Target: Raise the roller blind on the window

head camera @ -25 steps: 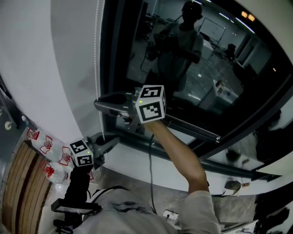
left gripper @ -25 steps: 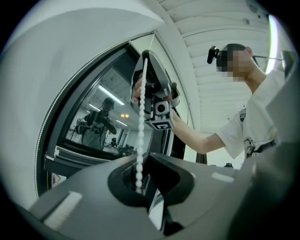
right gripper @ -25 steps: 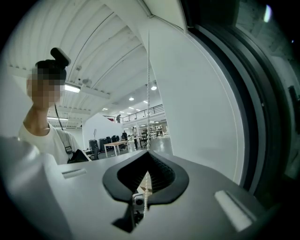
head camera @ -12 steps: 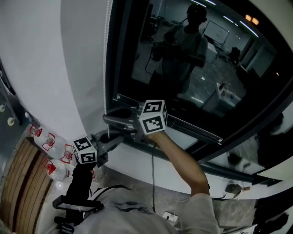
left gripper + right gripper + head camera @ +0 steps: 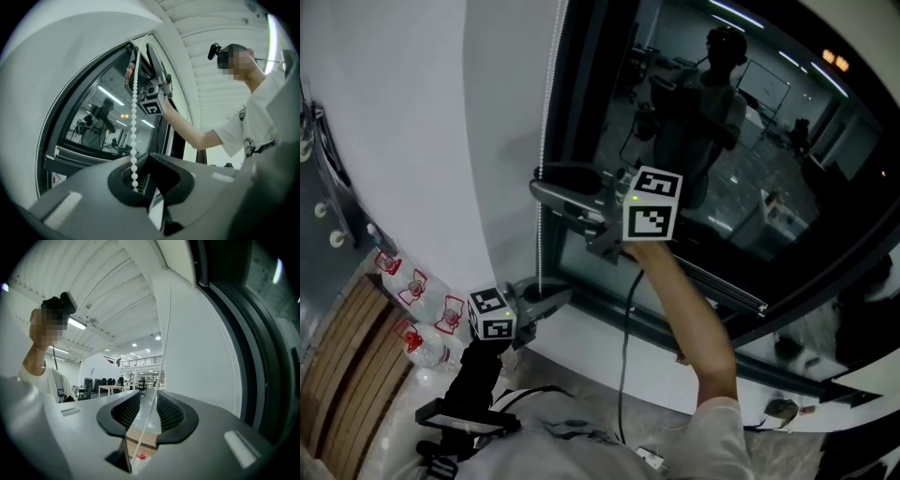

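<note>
Clamped the fingers of the left gripper [image 5: 146, 157] on the light, limp, slippery-looking bead chain [image 5: 134, 117], had just parted those of the right gripper [image 5: 147, 394] farther up with the chain loose between them, judged a square pinch across beads safest.

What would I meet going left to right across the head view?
Red-labelled bottles → left tongs' marker cube → bead chain → right tongs' marker cube → person's reflection in the window glass.

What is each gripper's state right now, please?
Left gripper: shut on the bead chain.
Right gripper: open, jaws just opening; bead chain passes between them.
</note>
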